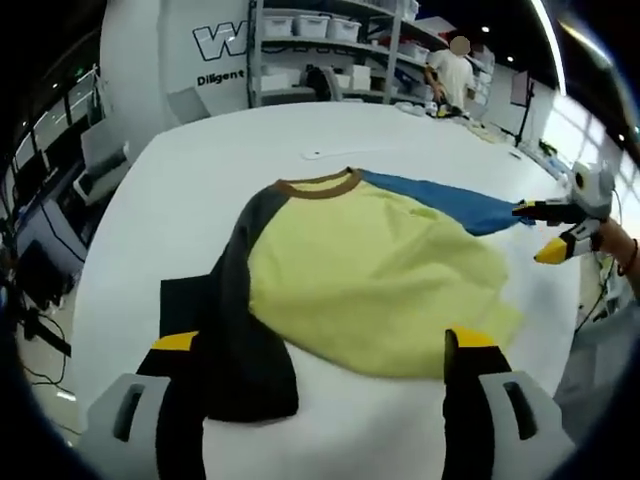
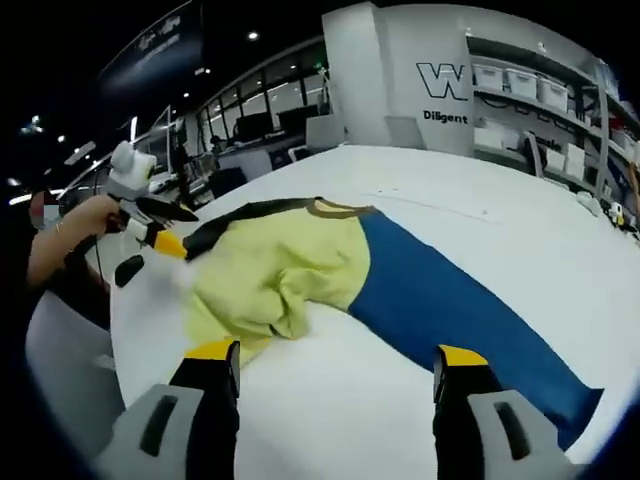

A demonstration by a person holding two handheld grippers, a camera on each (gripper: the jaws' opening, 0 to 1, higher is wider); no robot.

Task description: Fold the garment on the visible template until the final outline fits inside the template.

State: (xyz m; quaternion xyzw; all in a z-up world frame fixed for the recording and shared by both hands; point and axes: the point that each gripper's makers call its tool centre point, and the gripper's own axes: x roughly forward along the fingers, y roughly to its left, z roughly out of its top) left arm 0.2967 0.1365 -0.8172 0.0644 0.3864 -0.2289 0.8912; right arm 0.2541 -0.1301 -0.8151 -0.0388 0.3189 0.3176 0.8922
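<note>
A shirt with a yellow body [image 1: 370,280], brown collar [image 1: 320,185], dark sleeve [image 1: 235,320] and blue sleeve [image 1: 450,205] lies on the white table [image 1: 200,190]. A black template [image 1: 185,300] shows from under the dark sleeve. My left gripper [image 1: 322,340] is open, its jaws wide apart over the shirt's near hem and the dark sleeve. The right gripper [image 1: 548,230] hovers at the tip of the blue sleeve. In the right gripper view the right gripper [image 2: 335,352] is open above the table beside the blue sleeve [image 2: 450,300]. The yellow body [image 2: 270,275] is bunched. The left gripper [image 2: 165,228] is by the dark sleeve [image 2: 240,215].
Shelves with white bins [image 1: 320,30] and a person [image 1: 455,70] stand beyond the far edge. A small white object [image 1: 312,155] lies on the table past the collar. Desks and chairs [image 1: 100,160] sit beyond the table's left edge. A hand [image 2: 75,230] holds the left gripper.
</note>
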